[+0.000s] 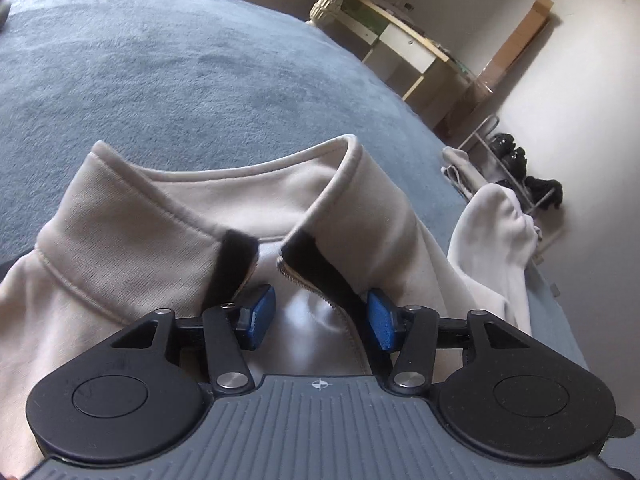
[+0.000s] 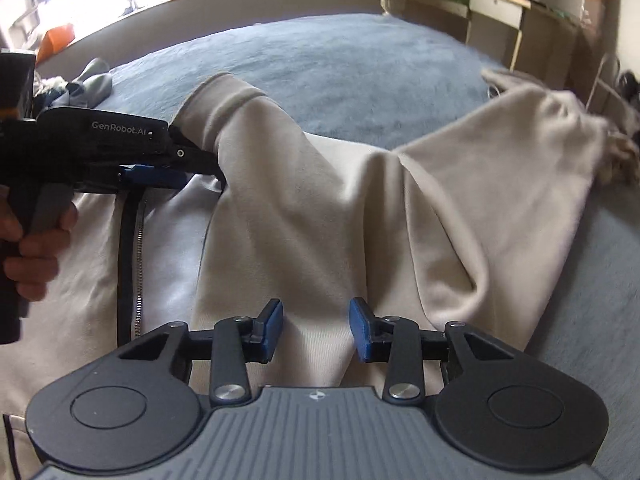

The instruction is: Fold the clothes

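So you're working on the bed (image 1: 168, 64), blue-grey fuzzy blanket over the whole thing, and the beige zip-up sweatshirt (image 2: 304, 216) is laid out front-up across the near part of it. Honestly I'd say you're early in the fold. The body looks more or less flat, but the front zipper (image 2: 138, 264) is undone, with the two sides apart near the stand-up collar (image 1: 224, 184) (no idea whether you plan to close it first).

One sleeve (image 2: 500, 152) is thrown out toward the far right edge of the bed, rumpled, with a deep crease where it meets the shoulder. It hasn't been brought in over the body yet. I can't see the other sleeve or the hem, so no verdict there. My read: both sleeves and the final body folds are left.

Your left tool (image 1: 322, 318) is down over the open neck, its blue pads standing apart either side of the zipper with nothing pinched between them. Your right tool (image 2: 316, 330) is low over the chest near the shoulder, released too, with cloth behind the gap but not squeezed.

There's a second, whiter garment (image 1: 492, 240) bunched at the right edge of the bed, untouched as far as I can tell, so that's one more to go.
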Demonstrator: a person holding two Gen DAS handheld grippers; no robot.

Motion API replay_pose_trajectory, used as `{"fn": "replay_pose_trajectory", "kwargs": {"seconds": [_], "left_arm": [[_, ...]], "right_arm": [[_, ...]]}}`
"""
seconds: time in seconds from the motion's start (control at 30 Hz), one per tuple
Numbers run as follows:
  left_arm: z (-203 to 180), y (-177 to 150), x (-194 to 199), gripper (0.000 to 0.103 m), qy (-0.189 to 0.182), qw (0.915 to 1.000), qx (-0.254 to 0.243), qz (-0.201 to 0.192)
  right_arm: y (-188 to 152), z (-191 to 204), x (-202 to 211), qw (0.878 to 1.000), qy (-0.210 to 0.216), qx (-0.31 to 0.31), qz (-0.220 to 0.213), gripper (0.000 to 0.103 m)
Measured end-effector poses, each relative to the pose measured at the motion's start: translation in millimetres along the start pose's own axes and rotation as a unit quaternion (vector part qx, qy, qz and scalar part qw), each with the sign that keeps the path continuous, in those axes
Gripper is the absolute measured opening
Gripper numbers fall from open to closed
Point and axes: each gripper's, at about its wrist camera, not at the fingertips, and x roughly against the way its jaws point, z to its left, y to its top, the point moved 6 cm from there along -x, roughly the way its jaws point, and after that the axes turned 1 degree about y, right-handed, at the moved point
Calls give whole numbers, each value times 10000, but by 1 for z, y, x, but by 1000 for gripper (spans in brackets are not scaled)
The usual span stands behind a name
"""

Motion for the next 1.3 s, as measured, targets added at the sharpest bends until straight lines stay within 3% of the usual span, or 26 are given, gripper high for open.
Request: {"fn": "replay_pose_trajectory", "kwargs": {"seconds": [0.13,0.37,0.57,0.73,0.93,1.0,1.07,1.1,1.17,1.3], "left_arm": [[-4,2,-4,53,62,9996,-196,-197],[-4,7,-7,62,-162,9981,63,-593],[-9,5,-3,62,-200,9956,45,-918],[-5,13,11,60,-575,9904,411,-1190],[6,10,15,44,-690,9878,701,-1204],[8,9,17,35,-735,9876,755,-1168],[11,9,18,19,-762,9867,894,-1123],[12,8,19,17,-746,9863,978,-1099],[15,10,20,6,-558,9870,1067,-1062],[14,13,28,5,-382,9871,1100,-1096]], "right_arm": [[-7,-5,6,9996,11,-235,158,39],[-23,-18,21,9948,224,-962,242,40],[-37,-25,42,9931,220,-1130,243,41],[-45,-27,56,9937,166,-1083,230,41],[-49,-26,64,9934,90,-1122,231,42],[-47,-23,67,9943,16,-1049,195,42],[-44,-17,72,9956,-18,-922,148,42],[-43,-13,74,9965,-49,-827,124,42],[-41,-4,78,9980,-136,-609,83,42],[-39,8,82,9992,-247,-298,40,42]]}}
